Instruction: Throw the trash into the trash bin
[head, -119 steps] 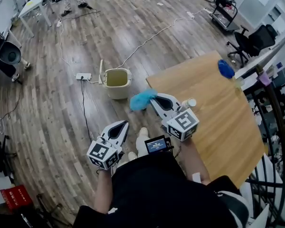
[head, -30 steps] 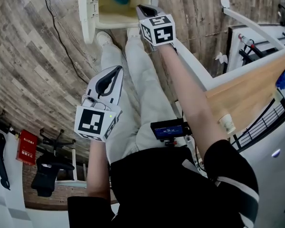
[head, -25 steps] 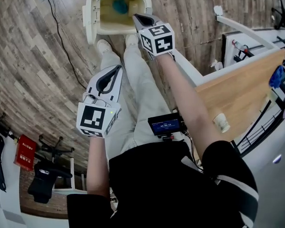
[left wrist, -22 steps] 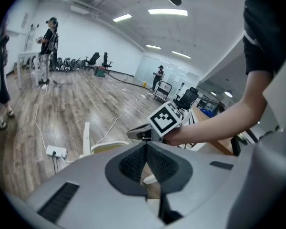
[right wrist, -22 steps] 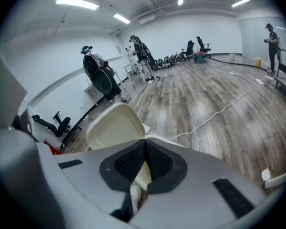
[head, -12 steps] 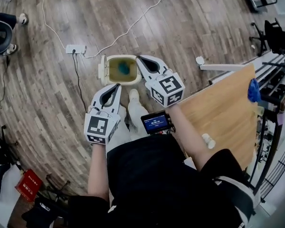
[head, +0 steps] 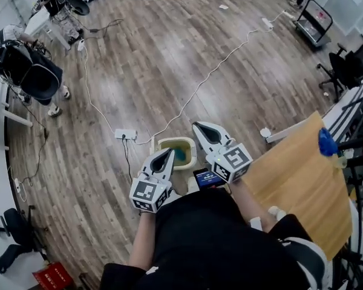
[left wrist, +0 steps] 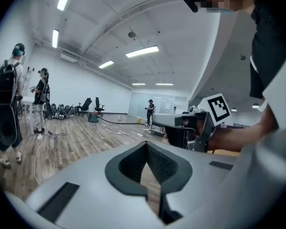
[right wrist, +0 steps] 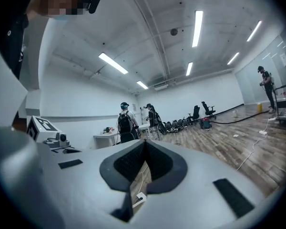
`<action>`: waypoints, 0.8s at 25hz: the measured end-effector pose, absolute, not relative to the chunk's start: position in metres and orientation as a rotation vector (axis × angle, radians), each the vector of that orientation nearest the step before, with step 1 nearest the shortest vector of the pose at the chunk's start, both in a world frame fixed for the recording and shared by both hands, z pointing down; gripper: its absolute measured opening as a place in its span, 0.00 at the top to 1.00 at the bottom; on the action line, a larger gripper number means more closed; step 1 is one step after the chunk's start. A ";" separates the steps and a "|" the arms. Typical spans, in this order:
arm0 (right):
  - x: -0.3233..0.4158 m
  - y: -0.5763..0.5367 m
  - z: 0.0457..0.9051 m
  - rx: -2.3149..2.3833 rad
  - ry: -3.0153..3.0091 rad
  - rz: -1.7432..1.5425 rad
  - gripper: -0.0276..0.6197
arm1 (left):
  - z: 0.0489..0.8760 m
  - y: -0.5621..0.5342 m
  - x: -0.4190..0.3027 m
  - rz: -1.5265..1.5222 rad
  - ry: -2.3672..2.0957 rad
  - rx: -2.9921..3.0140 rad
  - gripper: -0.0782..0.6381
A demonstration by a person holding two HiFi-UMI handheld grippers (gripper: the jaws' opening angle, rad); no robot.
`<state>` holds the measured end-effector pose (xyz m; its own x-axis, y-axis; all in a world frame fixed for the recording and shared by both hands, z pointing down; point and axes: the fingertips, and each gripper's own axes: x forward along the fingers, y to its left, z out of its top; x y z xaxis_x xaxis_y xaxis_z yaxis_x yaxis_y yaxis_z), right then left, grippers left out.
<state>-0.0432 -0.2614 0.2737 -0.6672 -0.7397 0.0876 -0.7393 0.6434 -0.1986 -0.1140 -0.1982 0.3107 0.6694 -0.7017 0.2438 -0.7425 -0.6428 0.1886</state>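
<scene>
Mostly done, by the look of it. Lying inside the small cream plastic trash bin (head: pixel 176 139) on the wood floor: a crumpled blue-green piece of trash (head: pixel 180 154). Nothing in the grey left gripper (head: pixel 169 152), jaws pressed together. Same with the grey right gripper (head: pixel 198 126), jaws pressed together and empty. Both held up in front of the body, pointing out over the bin. Maybe left to do: a bright blue lump (head: pixel 327 142) at the far edge of the light wooden table (head: pixel 296 180), well apart from the bin. Hard to tell from here whether trash or not.
</scene>
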 end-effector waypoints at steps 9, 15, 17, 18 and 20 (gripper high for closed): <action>-0.038 -0.242 0.257 -1.154 2.867 -0.277 0.96 | 0.279 -0.214 -0.114 0.193 -1.225 2.710 0.88; -0.035 -0.245 0.253 -1.141 2.868 -0.251 0.96 | 0.280 -0.217 -0.099 0.171 -1.136 2.728 0.88; -0.034 -0.244 0.255 -1.152 2.869 -0.255 0.96 | 0.280 -0.216 -0.095 0.188 -1.114 2.743 0.88; -0.034 -0.243 0.258 -1.156 2.867 -0.259 0.96 | 0.282 -0.215 -0.094 0.195 -1.108 2.747 0.88; -0.033 -0.240 0.264 -1.155 2.861 -0.273 0.96 | 0.287 -0.213 -0.093 0.203 -1.107 2.745 0.88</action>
<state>-0.0331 -0.2395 0.2643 -0.7209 -0.6925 0.0251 -0.6848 0.7064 -0.1790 -0.0933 -0.2129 0.2870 0.7143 -0.6734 0.1906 -0.6971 -0.7085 0.1097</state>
